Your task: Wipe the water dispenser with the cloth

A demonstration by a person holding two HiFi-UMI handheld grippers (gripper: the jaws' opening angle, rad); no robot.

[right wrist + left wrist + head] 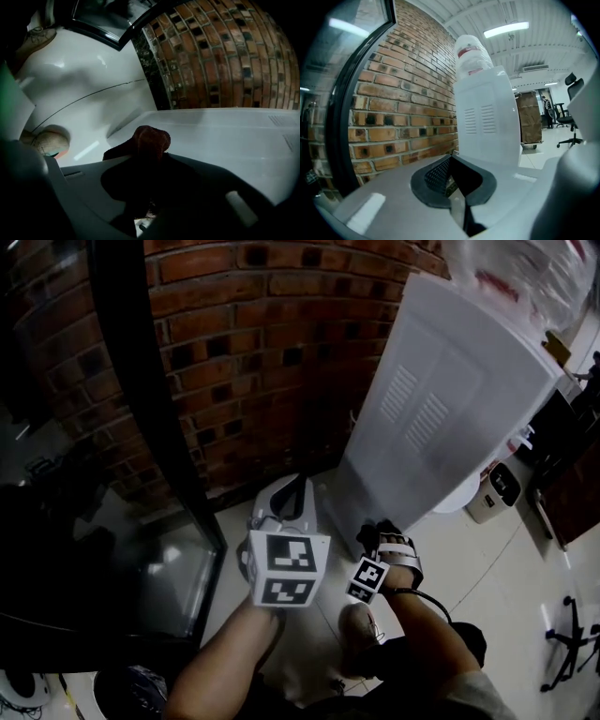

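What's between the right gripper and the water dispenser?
A dark reddish cloth, pinched in its jaws, before the white water dispenser; the right gripper view shows it.

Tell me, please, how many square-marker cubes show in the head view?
2. One cube rides on the left gripper, at centre; the other cube on the right gripper, which grips the cloth, beside the water dispenser. None seems hidden.

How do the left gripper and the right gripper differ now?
The left gripper is shut on nothing; the right gripper clamps a dark reddish cloth. The right gripper is close to the water dispenser; the left gripper is farther from it. Both face the water dispenser.
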